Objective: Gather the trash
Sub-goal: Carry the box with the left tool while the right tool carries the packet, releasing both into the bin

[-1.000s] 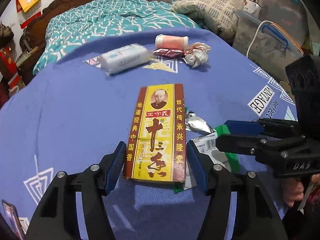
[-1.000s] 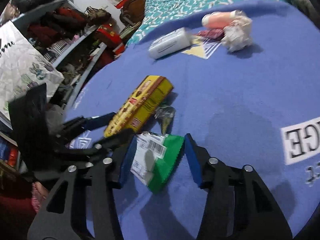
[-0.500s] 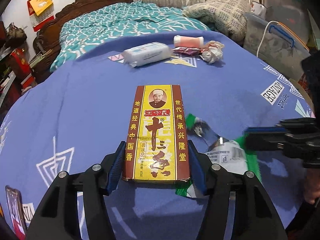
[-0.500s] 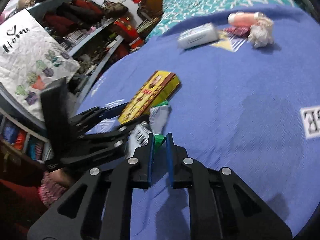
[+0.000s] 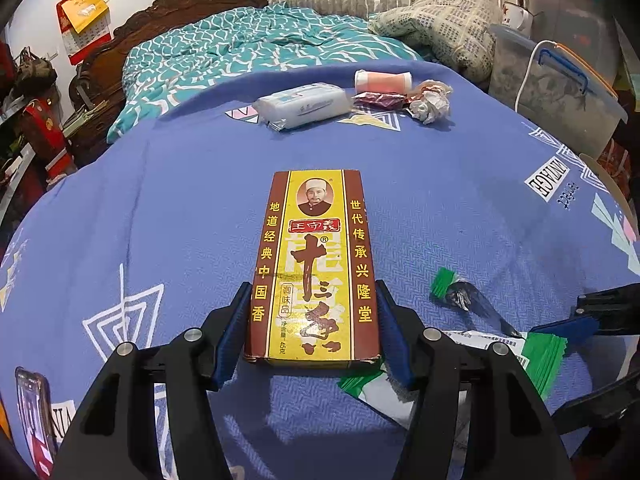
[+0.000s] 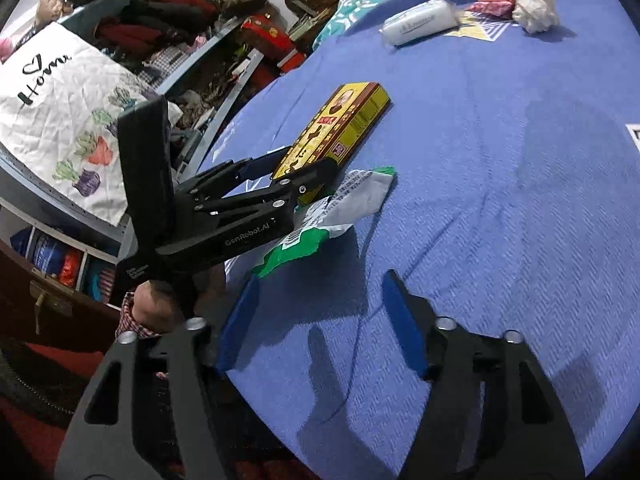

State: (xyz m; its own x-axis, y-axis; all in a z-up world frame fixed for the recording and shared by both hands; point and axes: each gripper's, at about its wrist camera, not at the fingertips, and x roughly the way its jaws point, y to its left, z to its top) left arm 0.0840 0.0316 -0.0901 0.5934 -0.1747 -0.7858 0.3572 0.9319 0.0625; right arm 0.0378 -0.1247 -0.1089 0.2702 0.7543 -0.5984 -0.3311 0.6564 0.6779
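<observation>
The left gripper (image 5: pixel 312 330) has its blue fingers (image 5: pixel 231 332) set about half apart along the two long sides of the yellow spice box (image 5: pixel 314 268), at the box's near end, so that it appears clamped; the box lies flat and lengthwise on the blue worktop (image 5: pixel 160 208), which suits a grip across its narrow width. The right gripper (image 6: pixel 320 320) is opening, and nothing sits between its fingers (image 6: pixel 402 322): only bare cloth shows in the gap. The green and white wrapper (image 6: pixel 332 216) lies crumpled just beyond and to the left of those fingers, close against the near right corner of the box and partly under the left gripper's body, and it seems to have been let go there so the loose trash sits in one spot. In the left wrist view a torn green scrap (image 5: pixel 444 282) lies apart, to the right of the box. At the far side of the worktop wait a white tissue pack (image 5: pixel 304 104), a pink roll (image 5: pixel 382 80), a dark red wrapper (image 5: pixel 378 100) and a crumpled paper ball (image 5: pixel 432 104), all grouped close together and well apart from both grippers.
</observation>
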